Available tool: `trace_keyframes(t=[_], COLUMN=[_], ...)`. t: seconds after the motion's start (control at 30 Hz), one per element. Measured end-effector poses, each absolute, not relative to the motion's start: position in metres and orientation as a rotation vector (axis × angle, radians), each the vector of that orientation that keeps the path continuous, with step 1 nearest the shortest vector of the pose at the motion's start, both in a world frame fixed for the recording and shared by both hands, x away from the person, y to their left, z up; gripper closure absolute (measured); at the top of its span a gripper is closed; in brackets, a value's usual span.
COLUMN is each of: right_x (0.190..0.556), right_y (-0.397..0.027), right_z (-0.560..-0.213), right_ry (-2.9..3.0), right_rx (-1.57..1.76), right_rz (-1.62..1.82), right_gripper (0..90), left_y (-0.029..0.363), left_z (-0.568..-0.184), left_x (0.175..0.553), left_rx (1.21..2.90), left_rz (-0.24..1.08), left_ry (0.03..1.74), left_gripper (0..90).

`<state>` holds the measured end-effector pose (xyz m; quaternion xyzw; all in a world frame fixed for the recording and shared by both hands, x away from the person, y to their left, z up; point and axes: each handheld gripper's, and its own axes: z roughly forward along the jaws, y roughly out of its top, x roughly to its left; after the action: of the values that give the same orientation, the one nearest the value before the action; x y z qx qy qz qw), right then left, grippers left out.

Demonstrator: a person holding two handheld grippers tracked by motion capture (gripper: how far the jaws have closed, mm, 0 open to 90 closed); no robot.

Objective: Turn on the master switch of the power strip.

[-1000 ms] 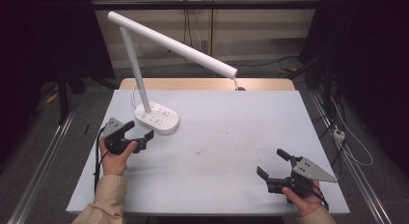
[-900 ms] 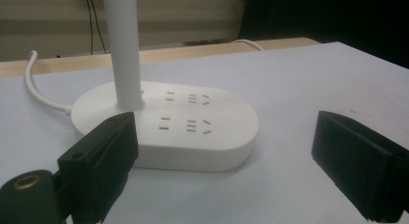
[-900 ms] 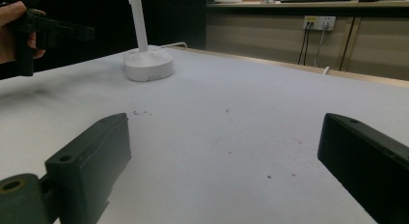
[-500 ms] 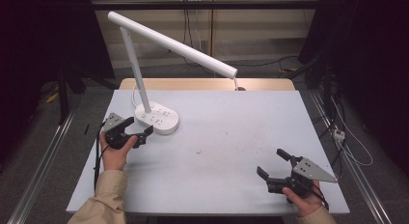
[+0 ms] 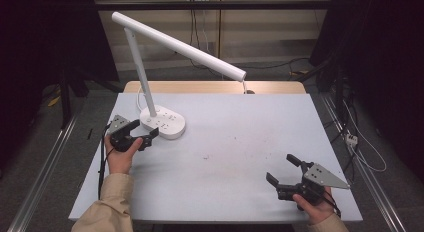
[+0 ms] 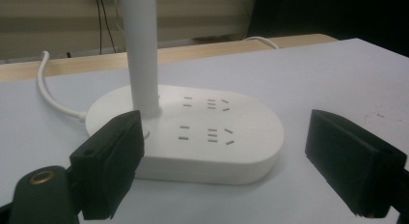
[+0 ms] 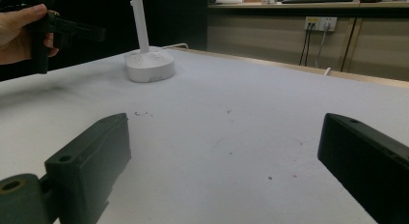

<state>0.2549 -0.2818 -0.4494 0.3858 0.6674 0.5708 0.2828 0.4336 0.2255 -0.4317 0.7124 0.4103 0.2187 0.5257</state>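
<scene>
White desk lamp (image 5: pixel 160 72) is standing at the far left of the pale grey bench (image 5: pixel 240 142), its oval base (image 5: pixel 162 122) sitting flat and its long arm (image 5: pixel 185 48) slanting down toward the right. Socket slots are showing on the base in the left hand-held gripper view, and a white cord (image 6: pixel 50 96) is leaving the base at its far side. The left hand-held gripper (image 5: pixel 142 133) is hovering just beside the base's near edge, jaws spread wide and holding nothing, gripped by a hand (image 5: pixel 119 154) in a tan sleeve (image 5: pixel 105 204). The right hand-held gripper (image 5: pixel 285 171) is sitting low near the bench's front right corner, well apart from the lamp, its jaws also spread and empty.
</scene>
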Motion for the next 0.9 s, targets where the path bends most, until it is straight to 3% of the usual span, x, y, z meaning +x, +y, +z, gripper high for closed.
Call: trace_keyframes(t=[0.4,0.9], right_x=[0.255,0.256], right_y=[-0.283,-0.282], right_z=[-0.45,-0.45], right_ry=[1.792,1.798], right_rx=[1.034,1.031], right_rz=[1.521,1.516], right_gripper=[4.0,4.5], left_y=[0.226,0.232], left_z=[-0.428,-0.431], left_x=[0.44,0.448], left_rx=[1.708,1.697], left_rz=[0.533,0.558], left_ry=[0.984,1.008], left_gripper=[16.0,31.1])
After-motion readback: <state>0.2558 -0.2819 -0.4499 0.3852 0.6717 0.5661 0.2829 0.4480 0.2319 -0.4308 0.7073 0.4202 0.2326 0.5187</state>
